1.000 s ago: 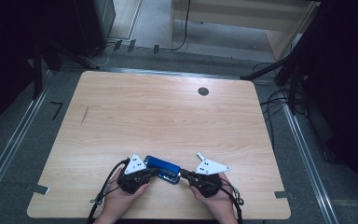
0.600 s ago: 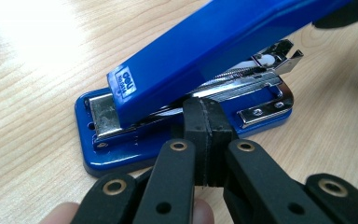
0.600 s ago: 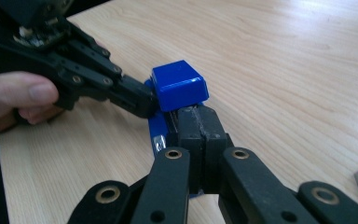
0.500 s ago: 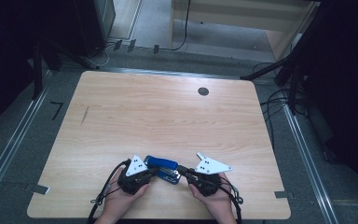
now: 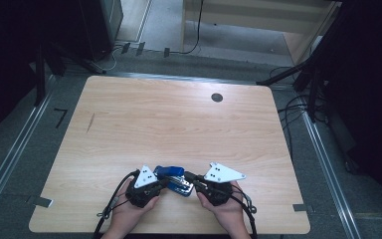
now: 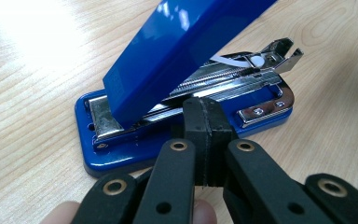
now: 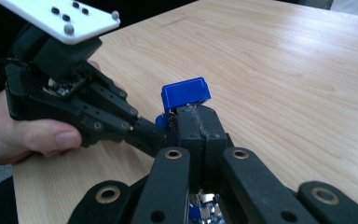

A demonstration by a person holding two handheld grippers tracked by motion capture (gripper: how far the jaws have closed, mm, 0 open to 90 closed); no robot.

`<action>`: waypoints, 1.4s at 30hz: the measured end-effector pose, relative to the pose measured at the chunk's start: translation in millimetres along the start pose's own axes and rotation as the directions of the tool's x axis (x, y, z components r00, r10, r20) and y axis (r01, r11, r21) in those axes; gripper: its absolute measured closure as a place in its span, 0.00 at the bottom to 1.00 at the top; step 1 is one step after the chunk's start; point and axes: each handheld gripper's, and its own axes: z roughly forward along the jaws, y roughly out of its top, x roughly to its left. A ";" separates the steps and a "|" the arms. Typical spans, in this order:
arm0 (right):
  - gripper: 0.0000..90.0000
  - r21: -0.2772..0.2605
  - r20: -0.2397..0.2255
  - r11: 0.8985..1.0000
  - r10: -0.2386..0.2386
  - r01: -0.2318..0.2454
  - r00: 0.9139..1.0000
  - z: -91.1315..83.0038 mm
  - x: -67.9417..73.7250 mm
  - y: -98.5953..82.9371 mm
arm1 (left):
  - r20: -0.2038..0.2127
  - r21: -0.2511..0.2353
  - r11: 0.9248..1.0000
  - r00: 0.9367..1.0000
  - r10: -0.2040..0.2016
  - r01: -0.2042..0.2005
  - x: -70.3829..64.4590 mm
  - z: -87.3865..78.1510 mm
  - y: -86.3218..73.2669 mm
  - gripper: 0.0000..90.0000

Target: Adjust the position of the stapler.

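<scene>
A blue stapler (image 5: 170, 172) lies near the front edge of the wooden table (image 5: 179, 124), between my two grippers. Its blue top (image 6: 168, 56) is swung up, baring the metal magazine (image 6: 233, 81). My left gripper (image 6: 205, 125) is shut, its tips against the stapler's side at the magazine. In the high view, the left gripper (image 5: 165, 183) comes in from the stapler's left and the right gripper (image 5: 189, 178) from its right. My right gripper (image 7: 198, 127) is shut too, lying over the stapler, with the raised blue end (image 7: 186, 93) just beyond its tips. The left gripper (image 7: 154, 135) meets it there.
A black round grommet (image 5: 217, 97) sits in the table's far right part. Hands hold both grippers at the front edge. Cables (image 5: 298, 107) and metal rails (image 5: 10, 164) run on the floor around the table.
</scene>
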 end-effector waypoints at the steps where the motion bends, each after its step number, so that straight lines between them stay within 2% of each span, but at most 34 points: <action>1: 1.00 0.000 0.000 1.000 0.000 0.000 1.000 0.0 0.0 0.0 | 0.000 0.000 1.000 1.000 0.000 0.000 0.0 0.0 0.0 1.00; 14: 1.00 -0.011 -0.012 1.000 -0.024 0.024 1.000 8.3 4.5 17.3 | -0.003 -0.002 1.000 1.000 0.003 -0.003 -0.8 0.2 -0.1 1.00; 20: 1.00 -0.012 -0.016 0.999 -0.037 0.037 0.999 12.2 6.1 23.4 | -0.012 -0.001 1.000 1.000 0.018 -0.018 -2.0 0.3 0.1 1.00; 42: 1.00 -0.016 -0.028 0.997 -0.071 0.071 0.997 28.3 11.5 40.9 | -0.010 -0.003 1.000 1.000 0.020 -0.020 -2.5 0.6 0.1 1.00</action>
